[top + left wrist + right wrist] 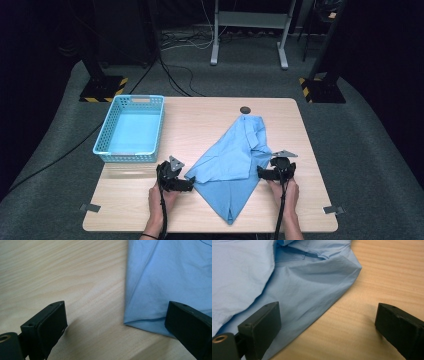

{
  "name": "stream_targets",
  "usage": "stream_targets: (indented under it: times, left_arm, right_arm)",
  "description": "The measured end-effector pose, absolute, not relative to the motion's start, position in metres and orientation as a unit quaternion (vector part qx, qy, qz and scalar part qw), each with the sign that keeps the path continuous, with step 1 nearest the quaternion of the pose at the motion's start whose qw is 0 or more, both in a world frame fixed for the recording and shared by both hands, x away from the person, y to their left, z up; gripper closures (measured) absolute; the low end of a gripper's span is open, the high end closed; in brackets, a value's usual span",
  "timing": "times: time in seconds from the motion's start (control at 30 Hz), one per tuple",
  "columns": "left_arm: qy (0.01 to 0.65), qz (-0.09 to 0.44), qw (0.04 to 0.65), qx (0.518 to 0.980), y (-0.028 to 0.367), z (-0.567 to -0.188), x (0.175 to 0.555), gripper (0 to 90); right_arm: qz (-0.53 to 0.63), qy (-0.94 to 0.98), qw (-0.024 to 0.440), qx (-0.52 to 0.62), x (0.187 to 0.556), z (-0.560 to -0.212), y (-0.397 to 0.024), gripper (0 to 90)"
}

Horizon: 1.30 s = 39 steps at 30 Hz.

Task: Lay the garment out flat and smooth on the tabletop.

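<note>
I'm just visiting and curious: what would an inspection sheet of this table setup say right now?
Surface: wooden table, light grain, a dark round hole near its far edge.
Job's things: blue shirt lying partly folded and creased.
Clutter: blue basket, empty.
Grippers: left gripper open at the shirt's left edge; right gripper open at its right edge.
Cables: black ones on the floor behind.
Surroundings: grey carpet, white frame legs.

Bare table (200, 120) between basket (131, 129) and shirt (235, 155); free passage there.
</note>
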<state>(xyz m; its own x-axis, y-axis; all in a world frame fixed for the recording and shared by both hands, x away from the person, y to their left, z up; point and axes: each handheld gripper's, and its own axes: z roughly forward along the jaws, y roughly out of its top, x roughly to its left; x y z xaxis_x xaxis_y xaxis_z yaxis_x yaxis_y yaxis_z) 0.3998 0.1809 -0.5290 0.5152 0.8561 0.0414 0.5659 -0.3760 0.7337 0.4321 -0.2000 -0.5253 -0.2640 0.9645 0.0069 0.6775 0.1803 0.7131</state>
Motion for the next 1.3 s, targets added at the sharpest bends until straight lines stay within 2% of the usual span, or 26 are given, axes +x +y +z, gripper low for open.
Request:
stream_targets:
  times: [0.87,0.97,1.03,1.3]
  left_arm:
    - [0.431,0.218,0.341,0.806,0.183,-0.529,0.363,3.9]
    - [0.430,0.217,0.340,0.808,0.184,-0.529,0.360,3.8]
    - [0.431,0.210,0.341,0.808,0.185,-0.529,0.361,3.8]
    - [0.423,0.176,0.350,0.817,0.188,-0.530,0.363,3.7]
  right_arm:
    - [0.316,0.740,0.229,0.547,0.374,-0.527,-0.193,6.3]
    - [0.321,0.743,0.228,0.541,0.373,-0.527,-0.194,5.4]
    - [0.324,0.757,0.216,0.525,0.375,-0.528,-0.194,0.0]
    - [0.318,0.741,0.229,0.546,0.384,-0.529,-0.196,0.0]
